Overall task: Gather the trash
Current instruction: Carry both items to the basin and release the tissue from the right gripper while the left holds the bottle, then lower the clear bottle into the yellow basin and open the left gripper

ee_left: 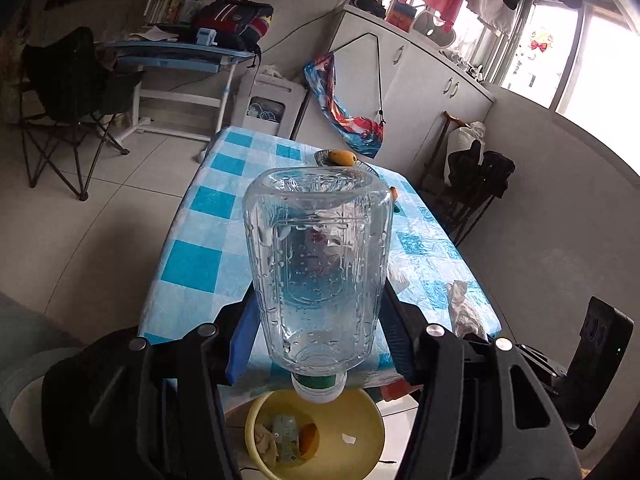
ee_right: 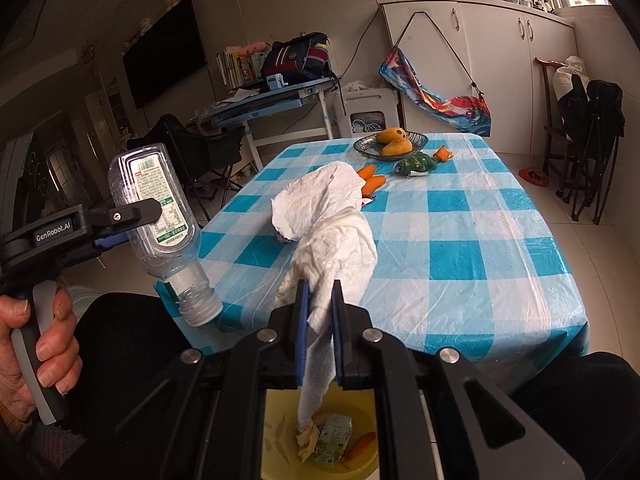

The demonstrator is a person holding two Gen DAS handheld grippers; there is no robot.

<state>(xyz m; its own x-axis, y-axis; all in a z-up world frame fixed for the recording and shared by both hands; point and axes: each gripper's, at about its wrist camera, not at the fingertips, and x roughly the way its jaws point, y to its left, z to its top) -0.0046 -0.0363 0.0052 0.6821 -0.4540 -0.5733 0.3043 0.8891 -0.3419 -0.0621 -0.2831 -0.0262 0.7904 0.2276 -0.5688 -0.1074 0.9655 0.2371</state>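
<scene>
A: Starting on the left, what is the left gripper [ee_right: 136, 216] doing?

B: Its jaws are clamped across the body of the clear plastic bottle [ee_left: 316, 264], neck tipped down, cap end hanging over the table [ee_right: 480, 264] edge. A hand [ee_right: 36, 320] wraps the grip handle, and the tool points forward and slightly down.

A: So which step is this?

B: I'd say the carry-to-bin step. The yellow bin [ee_left: 356, 420] sits on the floor just below the cap, already holding a carton and scraps.

A: And to the right?

B: The right gripper [ee_right: 320, 320] is pinched tight on a crumpled white paper towel [ee_right: 332, 216]; one tail dangles down into the yellow bin between the fingers, while the bulk billows above them.

A: What does the next move call for?

B: Probably letting go over the bin: each load needs to be centred above the rim first, the bottle especially, since it looks close to the near edge
</scene>
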